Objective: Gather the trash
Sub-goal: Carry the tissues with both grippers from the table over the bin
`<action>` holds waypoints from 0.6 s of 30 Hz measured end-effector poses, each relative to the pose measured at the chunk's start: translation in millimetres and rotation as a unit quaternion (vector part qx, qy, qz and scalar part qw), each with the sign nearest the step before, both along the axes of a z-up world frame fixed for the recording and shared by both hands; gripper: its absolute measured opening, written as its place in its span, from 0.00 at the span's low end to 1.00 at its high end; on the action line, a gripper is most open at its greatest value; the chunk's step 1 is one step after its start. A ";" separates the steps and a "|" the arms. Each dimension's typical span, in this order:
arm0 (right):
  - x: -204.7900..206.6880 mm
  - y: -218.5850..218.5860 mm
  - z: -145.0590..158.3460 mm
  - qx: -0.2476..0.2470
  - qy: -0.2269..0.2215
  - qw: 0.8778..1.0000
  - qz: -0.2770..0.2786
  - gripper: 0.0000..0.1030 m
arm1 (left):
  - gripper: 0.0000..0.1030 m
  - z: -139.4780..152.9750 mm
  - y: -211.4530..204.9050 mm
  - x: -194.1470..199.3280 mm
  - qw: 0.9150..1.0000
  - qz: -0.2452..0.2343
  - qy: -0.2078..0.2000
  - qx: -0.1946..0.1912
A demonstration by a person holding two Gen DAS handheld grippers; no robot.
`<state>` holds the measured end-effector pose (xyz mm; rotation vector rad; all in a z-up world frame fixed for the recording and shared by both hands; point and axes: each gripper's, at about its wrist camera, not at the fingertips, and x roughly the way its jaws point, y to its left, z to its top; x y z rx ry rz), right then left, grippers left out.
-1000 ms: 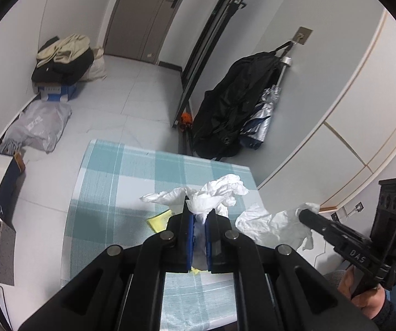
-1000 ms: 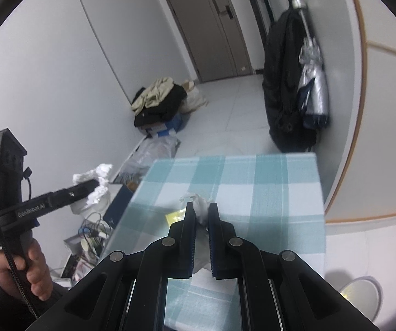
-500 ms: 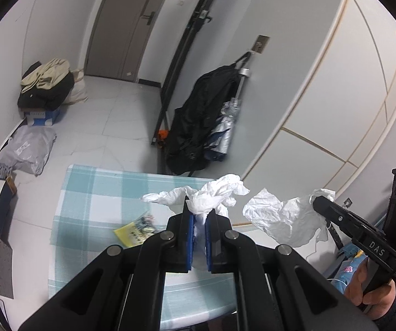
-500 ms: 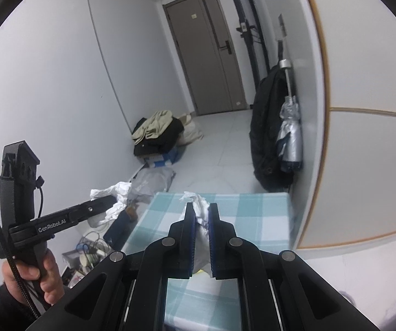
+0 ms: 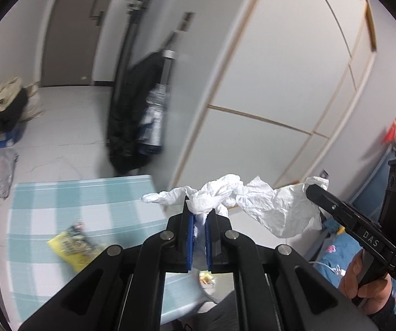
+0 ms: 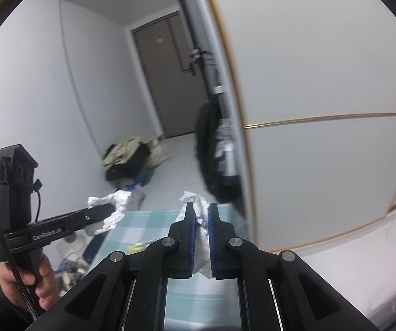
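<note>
Going left to right in the left wrist view, we see the teal checked tablecloth [image 5: 68,207] below us with a yellow snack wrapper [image 5: 73,245] lying flat on it, its long axis running diagonally, down and to the left of our left gripper [image 5: 199,222]. That claw is closed tight on a crumpled white tissue [image 5: 206,197], which sticks up past the blue pads. Further right, our right gripper [image 5: 317,189] pinches a second crumpled tissue [image 5: 280,209] in the air, off the table's edge.

In the right wrist view, the right gripper [image 6: 200,215] is nearly closed on that second tissue.

Both claws are full, so we judge the wrapper must wait until these tissues are dropped somewhere; no bin is clearly in view. The left hand lies nearer the wrapper.
</note>
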<state>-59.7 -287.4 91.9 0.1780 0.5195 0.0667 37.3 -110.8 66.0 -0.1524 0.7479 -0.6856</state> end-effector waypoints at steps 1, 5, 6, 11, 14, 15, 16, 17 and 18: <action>-2.8 -6.2 0.6 -0.002 -0.001 1.000 -0.007 0.07 | 0.03 -0.7 -9.9 -0.5 1.000 -0.010 0.001 0.001; -18.2 -45.9 -2.5 0.003 0.004 0.999 -0.048 0.07 | 0.03 -3.0 -49.0 -2.9 0.999 -0.048 0.008 0.005; -21.9 -57.6 -4.1 0.009 0.008 0.998 -0.059 0.07 | 0.03 -3.8 -57.2 -3.6 0.998 -0.056 0.010 0.005; -38.1 -104.1 -13.6 0.009 0.023 0.994 -0.106 0.07 | 0.03 -13.2 -103.1 -5.1 0.994 -0.107 0.027 0.013; -45.5 -124.9 -22.5 0.015 0.031 0.992 -0.122 0.07 | 0.03 -23.7 -128.1 -4.4 0.990 -0.131 0.038 0.025; -46.6 -132.7 -27.9 0.013 0.038 0.991 -0.127 0.07 | 0.03 -27.5 -135.6 -3.9 0.989 -0.138 0.042 0.029; -46.7 -140.2 -34.0 0.011 0.047 0.990 -0.133 0.07 | 0.03 -33.0 -145.3 -3.5 0.987 -0.148 0.048 0.035; -46.4 -144.2 -37.6 0.013 0.053 0.989 -0.135 0.07 | 0.03 -37.1 -151.2 -2.0 0.986 -0.154 0.053 0.038; -46.7 -153.4 -45.5 0.018 0.063 0.988 -0.141 0.07 | 0.03 -42.2 -157.6 -0.6 0.984 -0.161 0.060 0.041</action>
